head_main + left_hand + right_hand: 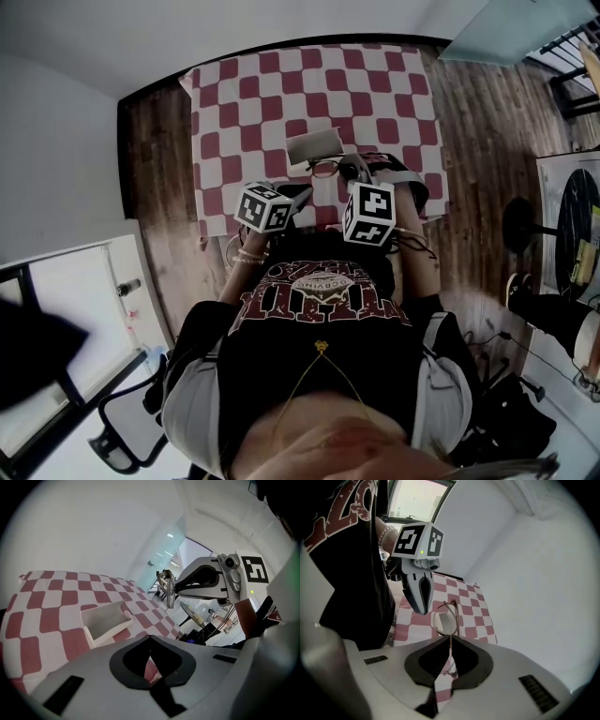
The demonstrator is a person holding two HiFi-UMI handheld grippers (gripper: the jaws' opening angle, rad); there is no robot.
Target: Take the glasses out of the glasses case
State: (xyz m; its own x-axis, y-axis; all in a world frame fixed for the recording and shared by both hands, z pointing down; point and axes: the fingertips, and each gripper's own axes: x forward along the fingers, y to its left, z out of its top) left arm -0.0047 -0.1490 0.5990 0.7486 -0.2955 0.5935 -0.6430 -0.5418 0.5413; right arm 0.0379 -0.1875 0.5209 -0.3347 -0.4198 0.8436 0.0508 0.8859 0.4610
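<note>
**Glasses held clear of the open glasses case by the right gripper**

The glasses [445, 620], at centre frame, are clamped by their thin frame between the jaws of the right gripper [450, 638], above the checked cloth [47, 602]. The left gripper [150, 638] is closed on nothing. The glasses case [105, 620], left of centre, lies open and is seen to be empty. A slip or twist is judged possible, since the frame is pinched at one narrow point. Bending could be caused by a harder squeeze or a knock from the left gripper just beside.
</note>
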